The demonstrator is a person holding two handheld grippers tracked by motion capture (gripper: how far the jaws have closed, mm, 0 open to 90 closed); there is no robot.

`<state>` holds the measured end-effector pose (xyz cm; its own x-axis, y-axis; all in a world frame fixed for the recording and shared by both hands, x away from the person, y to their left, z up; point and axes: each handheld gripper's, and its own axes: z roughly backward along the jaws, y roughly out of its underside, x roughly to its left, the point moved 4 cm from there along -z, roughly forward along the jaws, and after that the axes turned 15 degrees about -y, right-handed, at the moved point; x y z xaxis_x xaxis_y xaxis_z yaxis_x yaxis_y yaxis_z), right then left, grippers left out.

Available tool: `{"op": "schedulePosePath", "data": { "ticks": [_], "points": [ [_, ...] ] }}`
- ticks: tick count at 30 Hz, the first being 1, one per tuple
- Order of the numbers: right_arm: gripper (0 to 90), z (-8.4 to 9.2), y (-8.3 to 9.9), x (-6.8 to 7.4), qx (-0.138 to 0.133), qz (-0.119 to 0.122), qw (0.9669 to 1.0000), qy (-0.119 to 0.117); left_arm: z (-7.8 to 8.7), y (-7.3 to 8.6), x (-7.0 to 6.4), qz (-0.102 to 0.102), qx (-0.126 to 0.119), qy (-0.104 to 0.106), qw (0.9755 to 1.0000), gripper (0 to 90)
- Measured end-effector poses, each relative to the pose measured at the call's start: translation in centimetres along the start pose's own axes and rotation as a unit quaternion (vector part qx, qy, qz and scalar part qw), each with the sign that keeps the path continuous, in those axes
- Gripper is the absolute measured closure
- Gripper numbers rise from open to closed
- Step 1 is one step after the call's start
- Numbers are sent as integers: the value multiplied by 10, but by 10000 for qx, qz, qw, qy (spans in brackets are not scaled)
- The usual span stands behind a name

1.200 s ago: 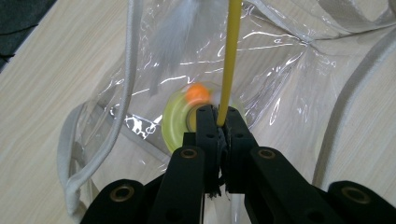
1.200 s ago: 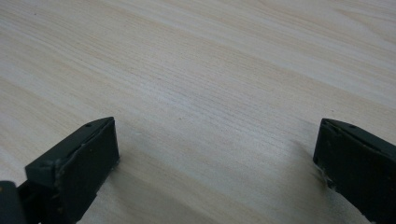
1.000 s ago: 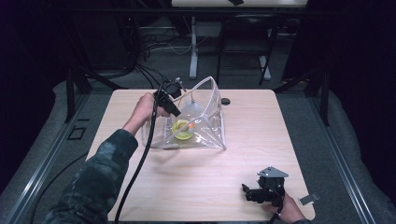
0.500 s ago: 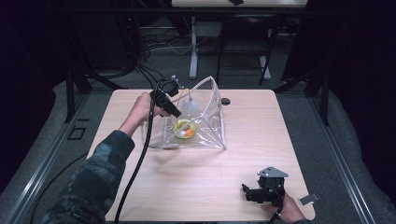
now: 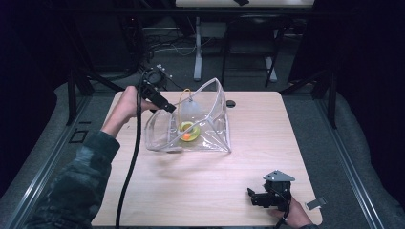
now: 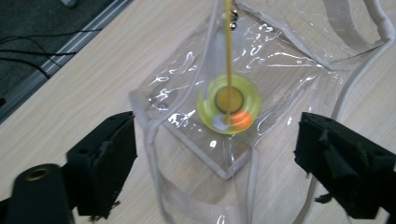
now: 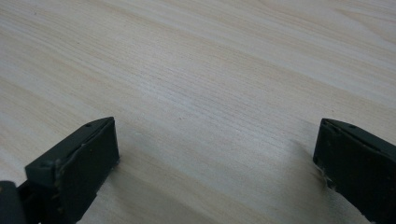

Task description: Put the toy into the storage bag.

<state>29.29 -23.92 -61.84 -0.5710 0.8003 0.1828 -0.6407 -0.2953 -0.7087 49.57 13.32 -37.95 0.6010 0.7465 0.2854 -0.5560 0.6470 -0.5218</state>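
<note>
Tool jaws on the left tool (image 6: 219, 154) stand wide apart above the clear plastic bag (image 5: 210, 124), and they have just been opening; nothing is pressed between the pads, though in the left gripper view the bag's near white-edged corner lies in the gap below them. In the high view this left tool (image 5: 167, 106) hovers just off the bag's left rim, held by a hand whose patterned sleeve (image 5: 76, 186) runs back along the left side of the table (image 5: 191, 191).

That wooden table carries everything. The bag sits toward the table's far half, a little left of its middle, its mouth standing open and its transparent walls propped up in a rough wedge. A white trimmed handle strap (image 6: 355, 28) curves along the bag's far edge.

Inside the bag, on its floor, lies a yellow-green ring (image 6: 229, 105), flat, with a darker yellow centre. A small orange ball (image 6: 241, 120) rests on the ring's near rim, touching it, and a thin yellow cord (image 6: 228, 42) rises straight up from the ring's centre toward the bag's mouth.

Well apart from the bag, near the table's front right corner, the right tool (image 5: 260, 196) rests low over bare wood. Its jaws are spread wide in the right gripper view (image 7: 215, 154), with only table grain between them.
</note>
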Motion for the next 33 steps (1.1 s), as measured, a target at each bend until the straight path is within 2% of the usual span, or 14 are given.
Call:
{"op": "schedulePosePath", "data": {
  "ticks": [6,14,22,26,29,30,33],
  "points": [
    [0,0,0,0,0,-1,10000,1,17,14,20,111,-42,-94,9999,4],
    [0,0,0,0,-5,-4,10000,-2,30,34,42,336,-107,-151,9993,1],
    [0,0,0,0,-2,-1,10000,1,28,61,61,634,-68,-108,9979,0],
    [0,0,0,0,0,-3,10000,2,24,75,69,740,12,-174,9971,0],
    [0,0,0,0,-7,8,10000,6,21,86,74,895,43,-103,9959,0],
    [0,0,0,0,-5,-5,10000,-3,20,89,76,914,49,-159,9957,0],
    [0,0,0,0,0,-1,10000,2,16,102,80,1005,92,-154,9948,0]
  ]
}}
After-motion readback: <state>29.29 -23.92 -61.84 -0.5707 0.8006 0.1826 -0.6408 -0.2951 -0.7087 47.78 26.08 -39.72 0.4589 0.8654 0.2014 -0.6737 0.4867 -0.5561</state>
